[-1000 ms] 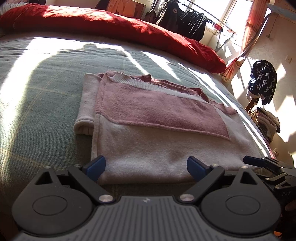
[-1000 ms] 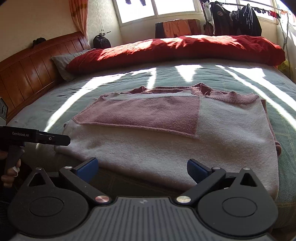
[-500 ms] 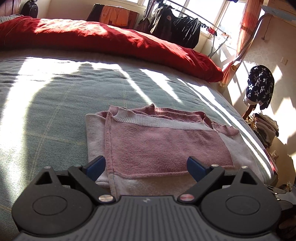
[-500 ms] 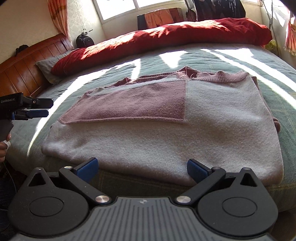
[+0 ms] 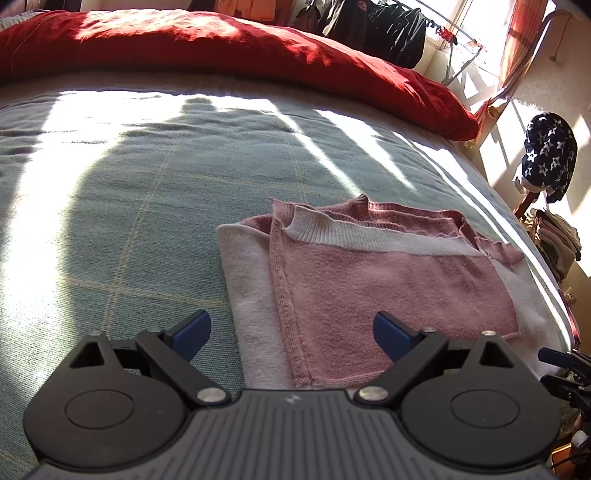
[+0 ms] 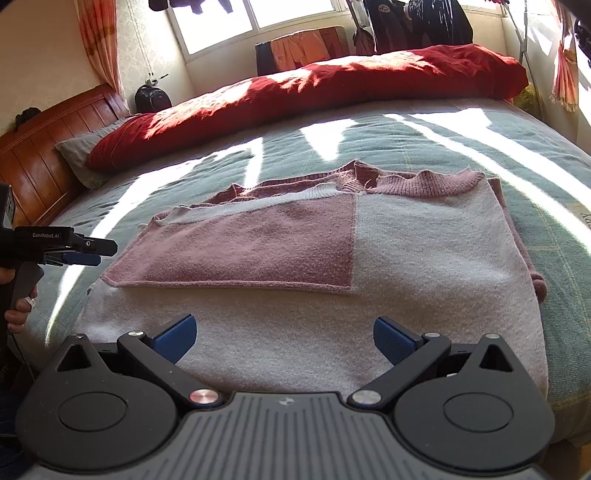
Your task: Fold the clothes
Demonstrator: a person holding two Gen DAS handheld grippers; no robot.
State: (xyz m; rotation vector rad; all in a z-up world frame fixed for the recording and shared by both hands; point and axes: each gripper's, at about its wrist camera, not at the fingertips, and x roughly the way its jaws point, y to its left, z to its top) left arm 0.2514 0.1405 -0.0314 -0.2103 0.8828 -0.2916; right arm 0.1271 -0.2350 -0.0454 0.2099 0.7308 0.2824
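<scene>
A pink and white knitted sweater [image 5: 388,280] lies partly folded on the bed, a pink panel lying on top of its white body [image 6: 424,266]. My left gripper [image 5: 291,332] hovers open over the sweater's left edge, nothing between its blue fingertips. My right gripper [image 6: 282,338] is open above the white near hem, also holding nothing. The left gripper [image 6: 79,253] shows in the right wrist view at the far left, held by a hand, just off the sweater's corner. The right gripper's tip [image 5: 557,360] peeks in at the left wrist view's lower right.
The bed has a grey-green checked cover [image 5: 147,192] and a red duvet [image 5: 221,48] rolled along its far side. A wooden headboard [image 6: 33,166] stands at the left. A drying rack with dark clothes [image 6: 417,22] and a clothes-laden chair [image 5: 546,162] flank the bed.
The left gripper has moved forward and left over the sweater's left edge. The right gripper has advanced over the near hem. Both stayed open; the sweater has not moved.
</scene>
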